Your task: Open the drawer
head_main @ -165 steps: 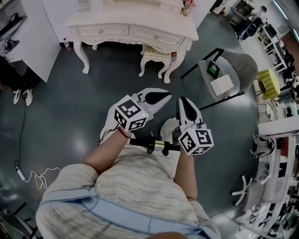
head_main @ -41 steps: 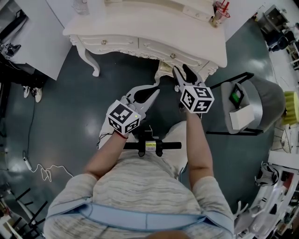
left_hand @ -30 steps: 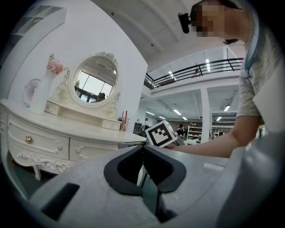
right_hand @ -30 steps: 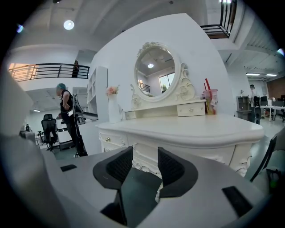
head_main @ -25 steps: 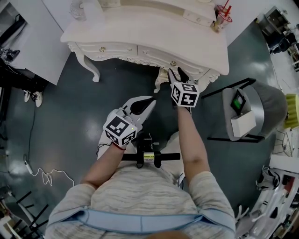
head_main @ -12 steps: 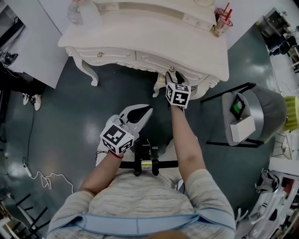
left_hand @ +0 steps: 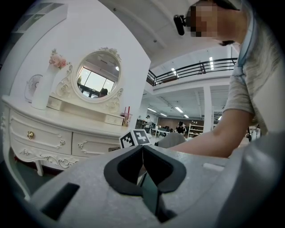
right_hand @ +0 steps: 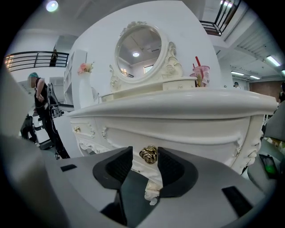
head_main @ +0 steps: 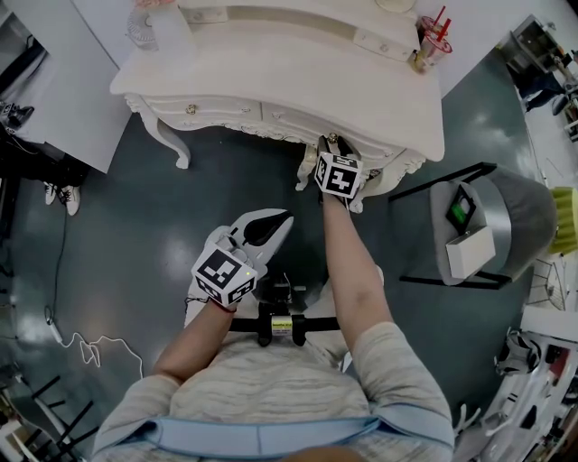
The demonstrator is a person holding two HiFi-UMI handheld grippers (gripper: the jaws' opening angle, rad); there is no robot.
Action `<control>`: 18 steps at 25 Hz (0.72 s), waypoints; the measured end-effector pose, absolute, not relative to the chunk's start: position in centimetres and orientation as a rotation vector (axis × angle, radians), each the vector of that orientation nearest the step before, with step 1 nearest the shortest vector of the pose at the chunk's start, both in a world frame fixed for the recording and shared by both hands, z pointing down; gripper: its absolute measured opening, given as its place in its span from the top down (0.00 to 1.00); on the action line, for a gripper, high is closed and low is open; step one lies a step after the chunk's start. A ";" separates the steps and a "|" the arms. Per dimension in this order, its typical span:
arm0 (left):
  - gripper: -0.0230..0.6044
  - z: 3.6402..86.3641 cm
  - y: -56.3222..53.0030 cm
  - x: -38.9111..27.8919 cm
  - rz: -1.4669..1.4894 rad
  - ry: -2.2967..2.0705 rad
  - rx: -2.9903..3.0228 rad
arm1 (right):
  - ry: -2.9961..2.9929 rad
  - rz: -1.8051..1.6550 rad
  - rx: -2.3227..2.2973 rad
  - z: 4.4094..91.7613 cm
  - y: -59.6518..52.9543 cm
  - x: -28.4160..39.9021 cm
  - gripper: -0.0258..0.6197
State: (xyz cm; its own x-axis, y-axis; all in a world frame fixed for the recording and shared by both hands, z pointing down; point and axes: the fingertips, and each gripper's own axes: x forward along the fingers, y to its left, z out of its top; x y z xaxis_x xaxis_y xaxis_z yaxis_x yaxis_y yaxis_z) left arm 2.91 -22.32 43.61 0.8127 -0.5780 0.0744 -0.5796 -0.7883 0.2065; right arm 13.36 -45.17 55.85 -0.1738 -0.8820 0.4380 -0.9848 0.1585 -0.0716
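A white carved dressing table (head_main: 271, 68) has two drawers side by side in its front. The right drawer (right_hand: 187, 136) carries a gold knob (right_hand: 148, 154). My right gripper (right_hand: 146, 153) is open, and that knob sits between its jaw tips with small gaps at both sides. In the head view the right gripper (head_main: 331, 144) reaches under the tabletop's edge, so the knob is hidden there. My left gripper (head_main: 264, 224) hangs back near the person's body, shut and empty; its closed jaws (left_hand: 142, 149) point toward the left drawer (left_hand: 35, 133).
A stool's leg (head_main: 305, 171) stands under the table beside my right gripper. A grey chair (head_main: 519, 212) with a white box is at the right. A pink cup (head_main: 426, 47) and a vase (head_main: 144, 25) stand on the tabletop. A cable (head_main: 81, 338) lies on the dark floor.
The right gripper has travelled forward from near the body to the drawer front, ending around the knob. The person has come closer to the table. The left gripper stays shut and low.
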 end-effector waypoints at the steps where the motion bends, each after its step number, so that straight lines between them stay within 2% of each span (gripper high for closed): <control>1: 0.94 43.7 -22.3 3.0 0.012 -0.897 2.778 | -2.131 0.506 1.811 56.0 -45.3 13.4 0.74; 18: 0.94 43.7 -22.3 2.8 0.009 -0.899 2.771 | -2.085 0.545 1.847 56.6 -45.5 14.0 0.78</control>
